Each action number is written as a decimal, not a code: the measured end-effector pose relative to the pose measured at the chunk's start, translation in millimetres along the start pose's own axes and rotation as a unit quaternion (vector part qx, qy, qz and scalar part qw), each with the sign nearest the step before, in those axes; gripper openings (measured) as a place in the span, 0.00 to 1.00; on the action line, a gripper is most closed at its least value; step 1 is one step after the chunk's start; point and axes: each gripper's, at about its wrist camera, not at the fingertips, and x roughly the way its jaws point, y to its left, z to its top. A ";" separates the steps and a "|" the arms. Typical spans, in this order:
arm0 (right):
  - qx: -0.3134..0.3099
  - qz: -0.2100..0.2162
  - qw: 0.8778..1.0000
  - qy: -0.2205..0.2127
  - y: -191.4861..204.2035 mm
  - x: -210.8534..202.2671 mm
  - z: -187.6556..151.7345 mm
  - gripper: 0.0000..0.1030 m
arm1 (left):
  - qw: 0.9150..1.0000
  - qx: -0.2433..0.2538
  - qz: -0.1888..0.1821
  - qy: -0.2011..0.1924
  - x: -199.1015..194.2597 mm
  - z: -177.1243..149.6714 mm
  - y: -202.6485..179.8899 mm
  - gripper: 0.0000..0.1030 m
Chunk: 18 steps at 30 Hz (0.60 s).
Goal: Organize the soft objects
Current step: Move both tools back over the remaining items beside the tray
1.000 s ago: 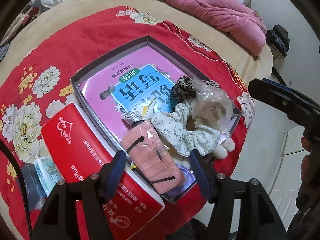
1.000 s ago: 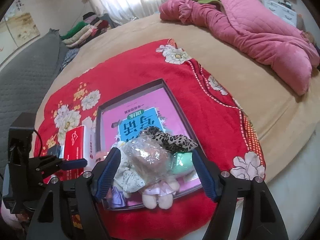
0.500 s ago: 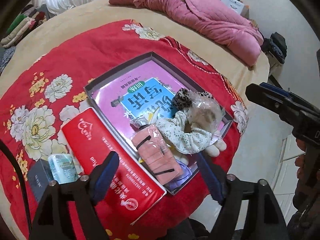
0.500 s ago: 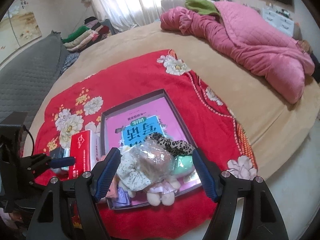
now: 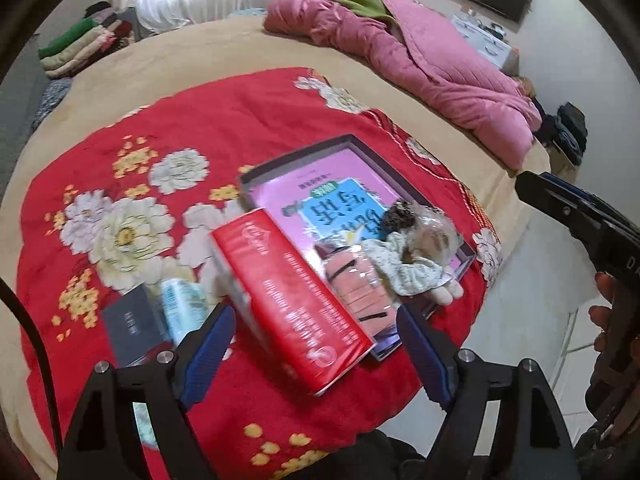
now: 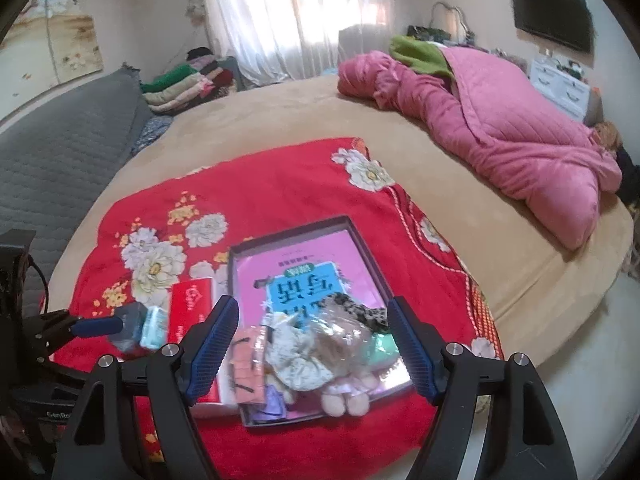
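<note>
A shallow grey box [image 5: 362, 148] [image 6: 362, 240] with a pink book in it lies on the red flowered blanket [image 5: 224, 120]. At its near end are piled a pink bagged pack [image 5: 352, 284], a floral scrunchie [image 5: 412, 268], a leopard scrunchie [image 5: 400, 216] and a bagged plush toy [image 6: 336, 348]. My left gripper [image 5: 316, 356] hovers above the red carton [image 5: 288, 296], its jaws opening with nothing between them. My right gripper [image 6: 312, 344] hangs open above the pile and holds nothing.
A teal pack [image 5: 184, 308] and a dark small box [image 5: 132, 324] lie left of the red carton. A pink quilt [image 6: 500, 120] is heaped at the bed's far right, and folded clothes [image 6: 184, 80] at the back. The floor [image 5: 532, 312] lies right of the bed edge.
Both grippers have risen and drawn back from the box. The left fingers, which flanked the pink pack, are now wider and clear of it. The pile stays in the box.
</note>
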 end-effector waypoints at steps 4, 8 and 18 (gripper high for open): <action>-0.016 0.012 1.000 -0.009 21.5 -8.8 1.2 0.76 | 1.000 -0.016 0.016 -0.013 -18.4 -9.3 17.4 0.81; -0.031 0.034 0.999 -0.018 43.2 -16.1 2.6 0.76 | 0.999 -0.030 0.030 -0.025 -35.0 -19.3 34.2 0.81; -0.087 0.070 0.993 -0.027 106.3 -26.9 1.3 0.76 | 0.996 -0.066 0.049 -0.041 -64.4 -49.7 74.1 0.81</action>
